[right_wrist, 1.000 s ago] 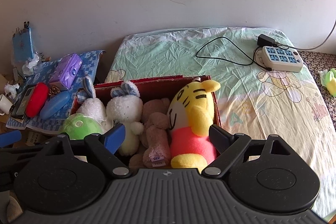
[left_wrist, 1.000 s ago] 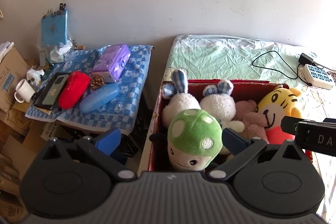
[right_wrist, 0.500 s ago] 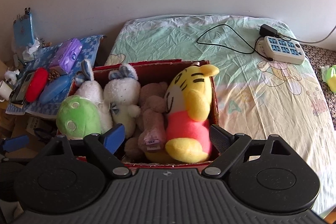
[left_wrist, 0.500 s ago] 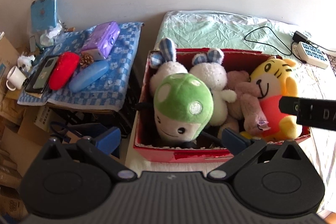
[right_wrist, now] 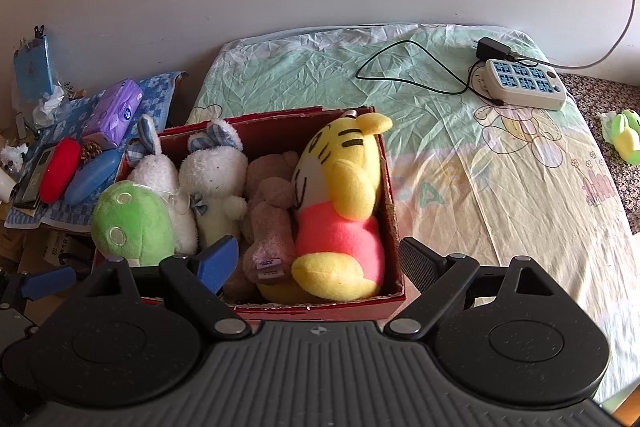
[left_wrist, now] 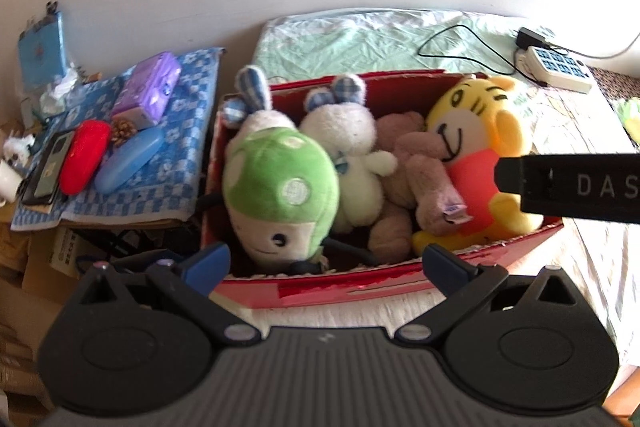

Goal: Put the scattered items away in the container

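A red box (left_wrist: pixel 360 291) (right_wrist: pixel 390 187) sits on the bed, packed with soft toys. From left to right lie a green mushroom plush (left_wrist: pixel 280 187) (right_wrist: pixel 128 223), two white rabbits (left_wrist: pixel 352 151) (right_wrist: pixel 216 179), a brown bear (left_wrist: pixel 420 163) (right_wrist: pixel 272 211) and a yellow tiger (left_wrist: pixel 476 131) (right_wrist: pixel 344 187). My left gripper (left_wrist: pixel 326 261) hovers open over the box's near wall, empty. My right gripper (right_wrist: pixel 316 259) is open too, above the box's near right corner, holding nothing. Its black body (left_wrist: pixel 572 187) crosses the left wrist view at right.
A blue checked cloth (left_wrist: pixel 176 163) (right_wrist: pixel 76 119) left of the bed carries a purple tissue pack (left_wrist: pixel 148 91), red case (left_wrist: pixel 84 155), blue case (left_wrist: pixel 128 159) and phone (left_wrist: pixel 50 171). A power strip (right_wrist: pixel 524 83) with cable lies on the sheet. A green toy (right_wrist: pixel 626 135) sits at far right.
Both grippers have risen and pulled back from the box, so its whole inside and near wall now show. The toys have not moved, and both grippers stayed open.
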Demonstrator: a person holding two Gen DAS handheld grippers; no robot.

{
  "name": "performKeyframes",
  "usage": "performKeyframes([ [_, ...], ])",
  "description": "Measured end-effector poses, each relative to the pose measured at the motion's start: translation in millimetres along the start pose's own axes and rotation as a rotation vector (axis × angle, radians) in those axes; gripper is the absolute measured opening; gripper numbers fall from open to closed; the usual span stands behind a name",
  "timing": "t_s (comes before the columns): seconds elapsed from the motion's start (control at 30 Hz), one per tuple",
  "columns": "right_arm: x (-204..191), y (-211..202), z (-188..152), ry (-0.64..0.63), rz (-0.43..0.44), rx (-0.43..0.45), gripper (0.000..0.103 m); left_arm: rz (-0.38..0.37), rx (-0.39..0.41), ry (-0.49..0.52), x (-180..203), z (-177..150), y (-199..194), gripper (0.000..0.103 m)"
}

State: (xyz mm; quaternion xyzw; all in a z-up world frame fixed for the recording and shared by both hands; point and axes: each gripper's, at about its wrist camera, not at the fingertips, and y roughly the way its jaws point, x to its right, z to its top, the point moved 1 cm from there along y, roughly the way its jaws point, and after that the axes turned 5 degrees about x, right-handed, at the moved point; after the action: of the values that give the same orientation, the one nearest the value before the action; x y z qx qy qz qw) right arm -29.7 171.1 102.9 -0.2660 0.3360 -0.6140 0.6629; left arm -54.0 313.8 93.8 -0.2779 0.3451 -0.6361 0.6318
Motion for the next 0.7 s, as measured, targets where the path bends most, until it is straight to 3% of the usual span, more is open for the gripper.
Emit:
performKeyframes([
  [0.7, -17, 14, 9, -0.020, 0.029, -0.021, 0.089, -0.009, -0.027, -0.017, -12, 1, 11, 0.102],
])
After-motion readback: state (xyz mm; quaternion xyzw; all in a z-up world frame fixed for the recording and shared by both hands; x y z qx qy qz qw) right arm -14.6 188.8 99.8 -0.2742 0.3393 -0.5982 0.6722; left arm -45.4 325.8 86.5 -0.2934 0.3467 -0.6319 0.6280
